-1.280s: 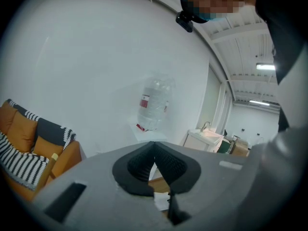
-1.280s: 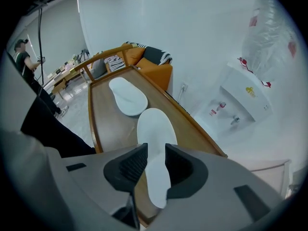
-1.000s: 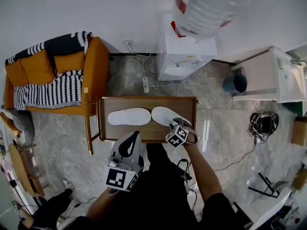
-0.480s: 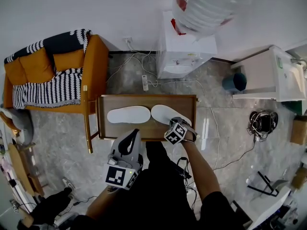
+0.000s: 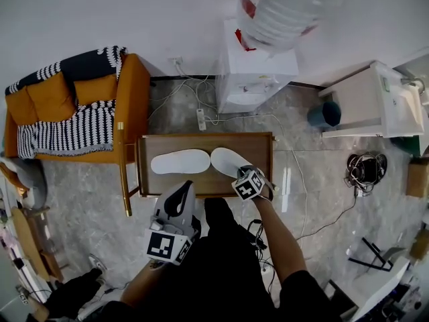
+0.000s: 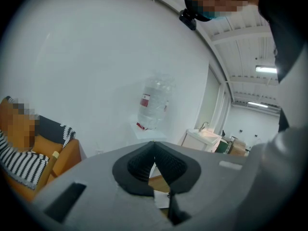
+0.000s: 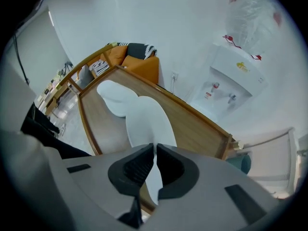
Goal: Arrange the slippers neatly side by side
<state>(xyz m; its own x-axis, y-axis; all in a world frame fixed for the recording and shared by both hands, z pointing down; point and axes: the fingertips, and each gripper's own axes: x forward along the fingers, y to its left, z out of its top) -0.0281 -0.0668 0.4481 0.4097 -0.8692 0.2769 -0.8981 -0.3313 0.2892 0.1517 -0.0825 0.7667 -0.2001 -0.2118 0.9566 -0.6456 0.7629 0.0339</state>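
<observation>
Closing right tongs (image 7: 155, 148) on heel of right slipper (image 5: 228, 161), centre frame; left tongs (image 6: 154, 144) clenched, empty; risk of slip-out from shallow bite, knocking left slipper (image 5: 179, 162) askew.

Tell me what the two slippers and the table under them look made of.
The left slipper and right slipper: probably soft white fabric or foam; matte, flat, thin-edged, no sheen. The table: wood or wood veneer; brown streaked surface, raised rim, slight satin finish.
</observation>
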